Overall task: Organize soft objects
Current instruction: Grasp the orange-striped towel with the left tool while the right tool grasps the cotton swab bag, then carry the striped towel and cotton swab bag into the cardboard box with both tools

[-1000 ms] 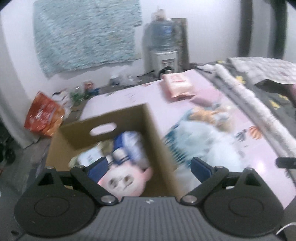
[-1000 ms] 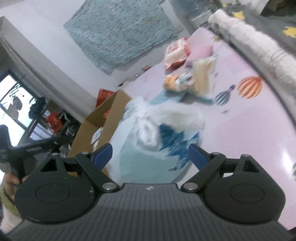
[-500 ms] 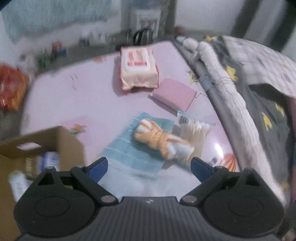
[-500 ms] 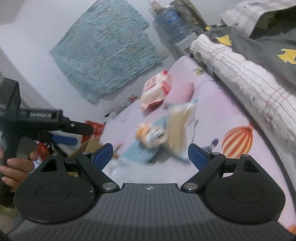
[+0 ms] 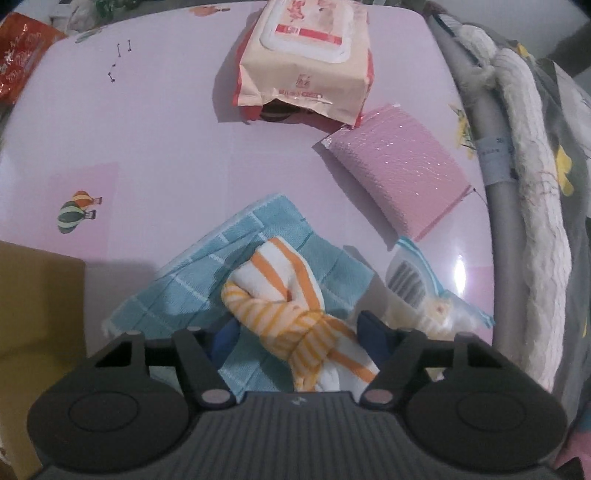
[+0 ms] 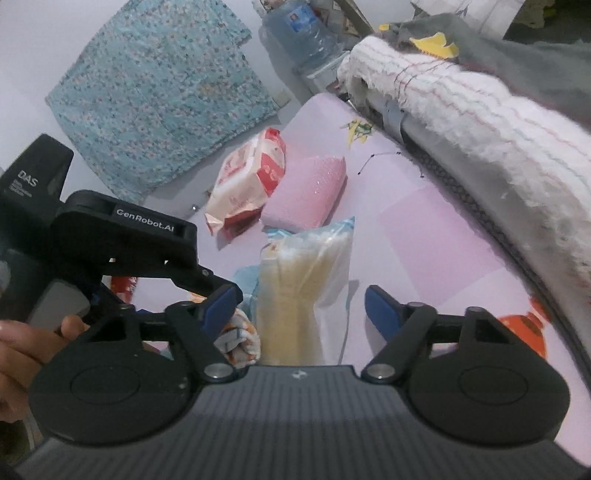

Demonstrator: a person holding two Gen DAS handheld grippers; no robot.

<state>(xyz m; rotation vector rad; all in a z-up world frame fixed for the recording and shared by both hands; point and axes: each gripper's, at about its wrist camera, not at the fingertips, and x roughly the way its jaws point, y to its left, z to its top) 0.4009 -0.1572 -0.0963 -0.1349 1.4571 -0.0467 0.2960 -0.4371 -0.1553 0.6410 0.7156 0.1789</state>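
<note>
An orange-and-white striped knotted cloth (image 5: 291,314) lies on a light blue checked towel (image 5: 236,266) on the pink table. My left gripper (image 5: 299,336) points straight down over the cloth. Its jaws are closing with the cloth between them, and the pads stand clear of it. A clear bag of cream-coloured pieces (image 6: 303,291) lies beside the towel. My right gripper (image 6: 301,308) hovers low over this bag, jaws closing, pads apart from it. In the right wrist view the left gripper's black housing (image 6: 122,229) and a person's hand (image 6: 22,354) fill the left side.
A wet-wipes pack (image 5: 303,55) and a pink padded packet (image 5: 399,173) lie farther back. A cardboard box (image 5: 37,302) stands at the left. A grey rail (image 5: 491,177) with a rolled white blanket (image 6: 480,122) borders the right. A water bottle (image 6: 295,33) stands behind.
The left gripper has swung from over the box to low over the striped cloth. The right gripper has dropped toward the clear bag. Both pairs of jaws have narrowed.
</note>
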